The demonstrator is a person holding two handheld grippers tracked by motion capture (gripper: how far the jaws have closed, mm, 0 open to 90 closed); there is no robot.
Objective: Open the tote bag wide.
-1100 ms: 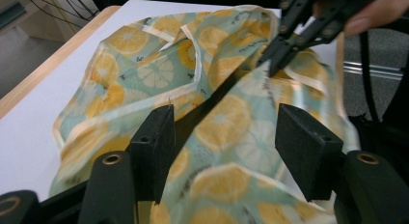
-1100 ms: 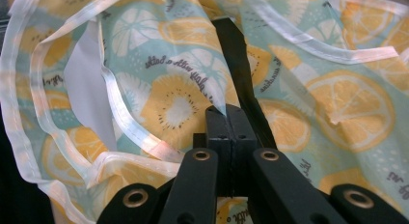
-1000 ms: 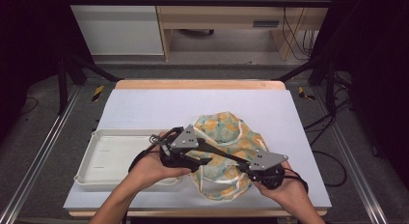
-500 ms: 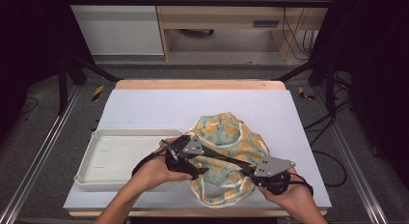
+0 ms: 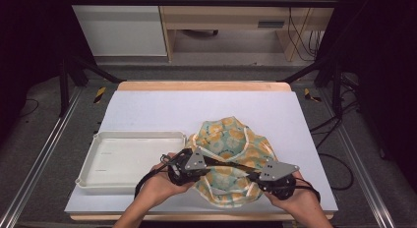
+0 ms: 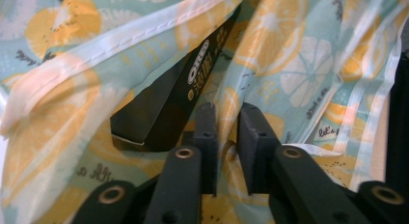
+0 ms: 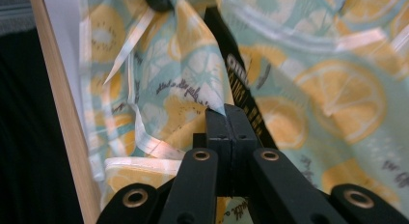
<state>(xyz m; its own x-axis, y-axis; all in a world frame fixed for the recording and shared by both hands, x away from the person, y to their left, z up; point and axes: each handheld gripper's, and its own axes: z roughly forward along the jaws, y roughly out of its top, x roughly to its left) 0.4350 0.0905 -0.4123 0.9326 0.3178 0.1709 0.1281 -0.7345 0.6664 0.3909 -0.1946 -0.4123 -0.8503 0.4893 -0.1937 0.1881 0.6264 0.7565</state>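
Note:
A cloth [image 5: 231, 139] printed with orange and lemon slices on pale green lies bunched on the near right of the white table [image 5: 196, 107]. A black band [image 5: 231, 165] with white lettering crosses it between my two grippers. My left gripper [image 5: 207, 169] sits at the cloth's left edge. Its jaws have just been closing, and in the left gripper view it [image 6: 229, 130] pinches a raised fold of cloth [image 6: 299, 64] beside the band [image 6: 169, 103]. My right gripper [image 5: 256, 181] is at the cloth's near right. In its own view it [image 7: 226, 122] is shut on a peak of cloth [image 7: 178, 98].
A shallow white tray [image 5: 142, 135] stands on the near left of the table, right beside my left hand. The table's wooden near edge [image 7: 62, 118] runs close to the right gripper. Black frame rails and cables flank the table.
My left gripper has dropped toward the near edge onto the cloth, and its jaws have narrowed around a fold. The right gripper has stayed put, still clamped on the cloth.

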